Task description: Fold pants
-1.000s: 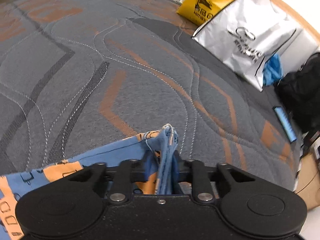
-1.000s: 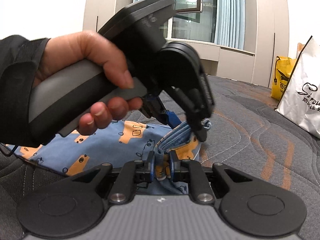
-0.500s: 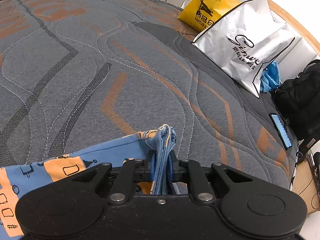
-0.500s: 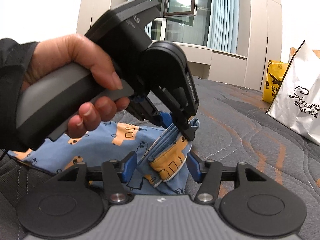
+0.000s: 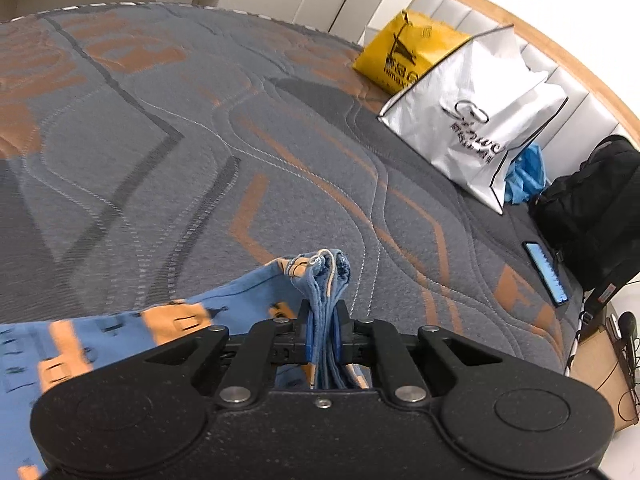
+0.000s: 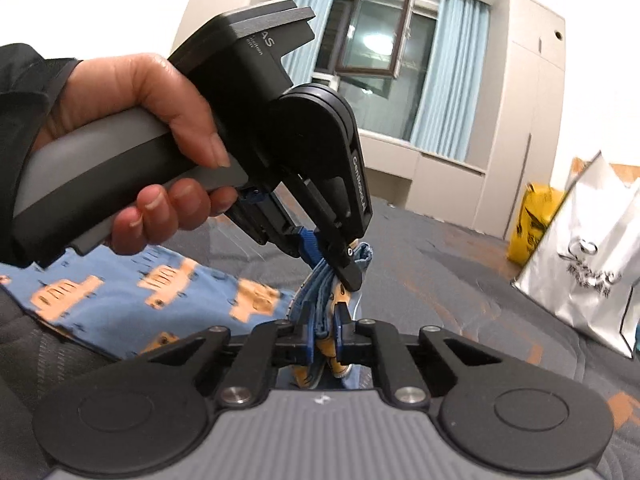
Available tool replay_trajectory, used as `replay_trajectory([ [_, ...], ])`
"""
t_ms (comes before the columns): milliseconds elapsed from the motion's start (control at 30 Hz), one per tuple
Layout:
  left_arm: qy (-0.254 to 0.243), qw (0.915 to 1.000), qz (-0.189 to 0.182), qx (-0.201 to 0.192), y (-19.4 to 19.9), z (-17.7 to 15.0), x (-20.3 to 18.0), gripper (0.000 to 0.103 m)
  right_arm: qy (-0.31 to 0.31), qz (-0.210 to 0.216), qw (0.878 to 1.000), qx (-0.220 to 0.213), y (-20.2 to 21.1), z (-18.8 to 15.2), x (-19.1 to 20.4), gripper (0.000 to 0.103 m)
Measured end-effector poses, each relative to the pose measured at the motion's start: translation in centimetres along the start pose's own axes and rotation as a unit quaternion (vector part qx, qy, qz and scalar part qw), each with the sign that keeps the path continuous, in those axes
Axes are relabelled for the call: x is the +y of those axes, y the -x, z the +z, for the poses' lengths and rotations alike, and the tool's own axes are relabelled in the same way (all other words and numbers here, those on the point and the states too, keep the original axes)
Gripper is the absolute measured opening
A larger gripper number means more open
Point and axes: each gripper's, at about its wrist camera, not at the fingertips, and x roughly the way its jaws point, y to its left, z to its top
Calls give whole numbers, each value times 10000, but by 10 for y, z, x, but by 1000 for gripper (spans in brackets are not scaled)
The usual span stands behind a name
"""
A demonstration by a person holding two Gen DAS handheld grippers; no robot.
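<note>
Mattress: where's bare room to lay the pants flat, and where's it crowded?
Free: the wide grey-and-orange mattress stretch ahead and left of the pants, up to its far edge. Crowded: the headboard side on the right, with yellow bag, white bag, black backpack and phone.

Soft printed cloth pants, quilted matt mattress, glossy crinkled white bag.
</note>
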Motion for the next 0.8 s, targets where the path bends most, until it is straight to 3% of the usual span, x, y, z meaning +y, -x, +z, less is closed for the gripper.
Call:
replay_trajectory([
  [167, 70, 9997, 133, -206, 42, -13, 23, 9, 84, 436, 9990, -89, 9, 18, 27, 11],
  [467, 637, 9963, 370, -453, 102, -53, 107, 9, 323, 1363, 9901, 60, 3, 34, 98, 11],
  [800, 1251, 9914, 38, -373, 85, -83, 170, 11, 475, 1535, 9839, 786, -31, 22, 146, 11],
])
